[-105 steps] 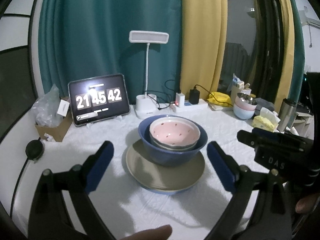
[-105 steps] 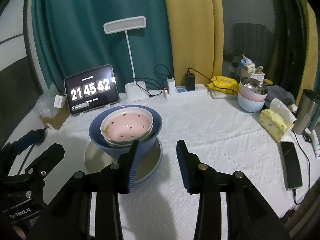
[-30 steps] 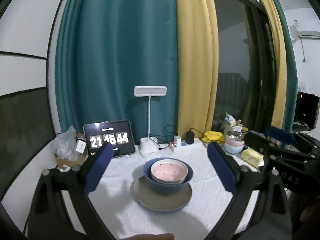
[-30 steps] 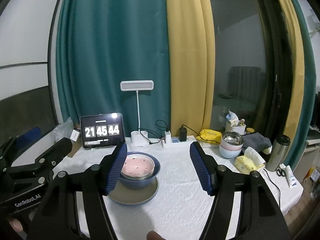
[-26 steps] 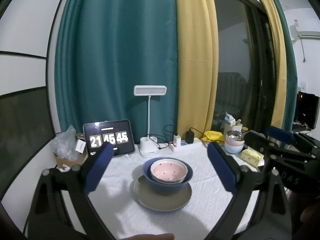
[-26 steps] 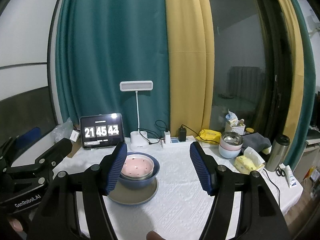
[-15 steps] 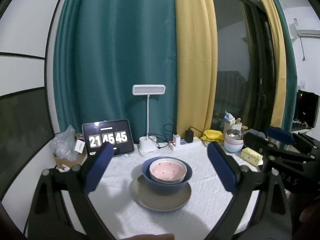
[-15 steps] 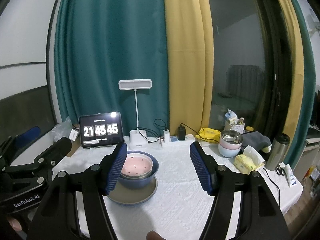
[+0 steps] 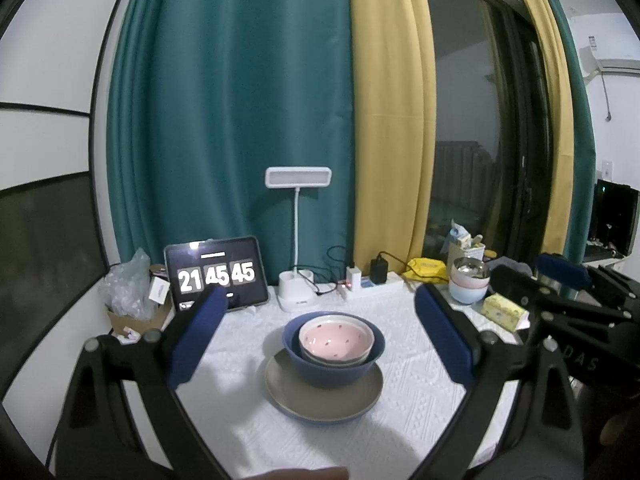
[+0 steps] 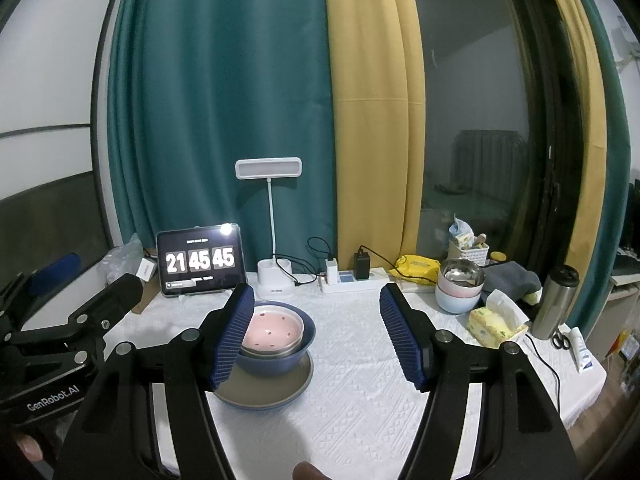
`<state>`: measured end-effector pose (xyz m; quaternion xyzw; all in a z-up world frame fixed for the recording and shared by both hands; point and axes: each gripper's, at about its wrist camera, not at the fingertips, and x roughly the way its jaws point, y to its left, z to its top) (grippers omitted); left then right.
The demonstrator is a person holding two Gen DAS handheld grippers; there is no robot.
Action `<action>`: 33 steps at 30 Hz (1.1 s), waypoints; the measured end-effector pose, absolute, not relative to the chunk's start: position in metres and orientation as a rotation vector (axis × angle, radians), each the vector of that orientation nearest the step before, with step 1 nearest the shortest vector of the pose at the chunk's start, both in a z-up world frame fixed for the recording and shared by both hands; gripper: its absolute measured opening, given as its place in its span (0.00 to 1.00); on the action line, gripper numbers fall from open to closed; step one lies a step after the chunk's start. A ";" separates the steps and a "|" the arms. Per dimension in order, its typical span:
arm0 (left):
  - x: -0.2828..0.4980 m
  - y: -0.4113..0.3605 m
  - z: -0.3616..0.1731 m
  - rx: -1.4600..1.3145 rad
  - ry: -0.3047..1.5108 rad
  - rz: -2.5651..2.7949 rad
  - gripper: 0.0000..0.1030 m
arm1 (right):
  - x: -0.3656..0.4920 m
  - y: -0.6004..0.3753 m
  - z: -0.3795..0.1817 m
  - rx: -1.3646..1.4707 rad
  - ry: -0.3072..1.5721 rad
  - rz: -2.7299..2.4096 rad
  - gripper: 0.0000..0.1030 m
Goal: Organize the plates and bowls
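Note:
A pink bowl (image 9: pixel 337 338) with dark specks sits nested in a blue bowl (image 9: pixel 332 372), which stands on a grey plate (image 9: pixel 320 400) on the white tablecloth. The same stack shows in the right wrist view: pink bowl (image 10: pixel 272 330), blue bowl (image 10: pixel 276 360), grey plate (image 10: pixel 264 394). My left gripper (image 9: pixel 318 322) is open, held back and above the stack, nothing between its blue pads. My right gripper (image 10: pixel 316 322) is open too, well back from the stack, which lies behind its left finger (image 10: pixel 234 334). Each gripper appears at the edge of the other's view.
A tablet clock (image 9: pixel 218 272), a white desk lamp (image 9: pixel 298 240) and a power strip (image 9: pixel 370 282) line the back by the curtains. Stacked small bowls (image 10: pixel 460 284), a tissue pack (image 10: pixel 494 324), a steel flask (image 10: pixel 554 306) and scissors (image 10: pixel 562 340) stand right. A cardboard box with plastic bags (image 9: pixel 132 300) sits left.
Both grippers have stayed where they were over the last second, open and empty. Since 3.5 s ago both have pulled far back and up from the stack, and the right gripper has opened wider.

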<state>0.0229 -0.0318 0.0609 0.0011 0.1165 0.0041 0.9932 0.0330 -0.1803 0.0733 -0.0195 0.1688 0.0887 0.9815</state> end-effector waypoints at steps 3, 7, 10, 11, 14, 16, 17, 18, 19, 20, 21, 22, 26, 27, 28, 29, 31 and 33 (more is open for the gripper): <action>0.023 -0.032 0.061 0.002 0.234 0.009 0.93 | 0.033 -0.181 0.074 -0.040 0.340 0.179 0.67; 0.023 -0.031 0.060 0.000 0.237 0.009 0.93 | 0.034 -0.181 0.071 -0.037 0.343 0.176 0.67; 0.024 -0.031 0.060 0.001 0.236 0.010 0.93 | 0.032 -0.182 0.069 -0.036 0.343 0.176 0.67; 0.023 -0.031 0.060 0.001 0.235 0.010 0.93 | 0.033 -0.182 0.069 -0.036 0.343 0.176 0.67; 0.023 -0.031 0.060 0.002 0.236 0.011 0.93 | 0.032 -0.182 0.069 -0.035 0.344 0.175 0.67; 0.024 -0.031 0.060 0.001 0.237 0.009 0.93 | 0.033 -0.182 0.070 -0.036 0.344 0.175 0.67; 0.023 -0.031 0.060 0.001 0.237 0.009 0.93 | 0.033 -0.182 0.070 -0.036 0.344 0.175 0.67; 0.024 -0.031 0.060 0.002 0.236 0.010 0.93 | 0.033 -0.182 0.070 -0.036 0.344 0.175 0.67; 0.024 -0.031 0.060 0.001 0.237 0.010 0.93 | 0.032 -0.182 0.069 -0.036 0.344 0.175 0.67; 0.024 -0.031 0.060 0.001 0.237 0.010 0.93 | 0.032 -0.183 0.069 -0.036 0.344 0.176 0.67; 0.024 -0.031 0.060 0.001 0.237 0.011 0.93 | 0.033 -0.182 0.070 -0.036 0.344 0.176 0.67; 0.024 -0.031 0.060 0.001 0.237 0.011 0.93 | 0.033 -0.182 0.069 -0.036 0.346 0.175 0.67; 0.024 -0.031 0.059 0.001 0.238 0.011 0.93 | 0.031 -0.183 0.067 -0.035 0.347 0.174 0.67; 0.025 -0.031 0.059 0.001 0.238 0.011 0.93 | 0.031 -0.183 0.067 -0.035 0.346 0.175 0.67; 0.024 -0.031 0.059 0.001 0.238 0.011 0.93 | 0.032 -0.183 0.068 -0.036 0.346 0.174 0.67; 0.024 -0.031 0.059 0.001 0.238 0.010 0.93 | 0.031 -0.183 0.068 -0.035 0.346 0.174 0.67; 0.024 -0.031 0.059 0.001 0.238 0.011 0.93 | 0.032 -0.183 0.068 -0.036 0.346 0.174 0.67; 0.025 -0.031 0.059 0.001 0.238 0.011 0.93 | 0.031 -0.183 0.068 -0.034 0.348 0.175 0.67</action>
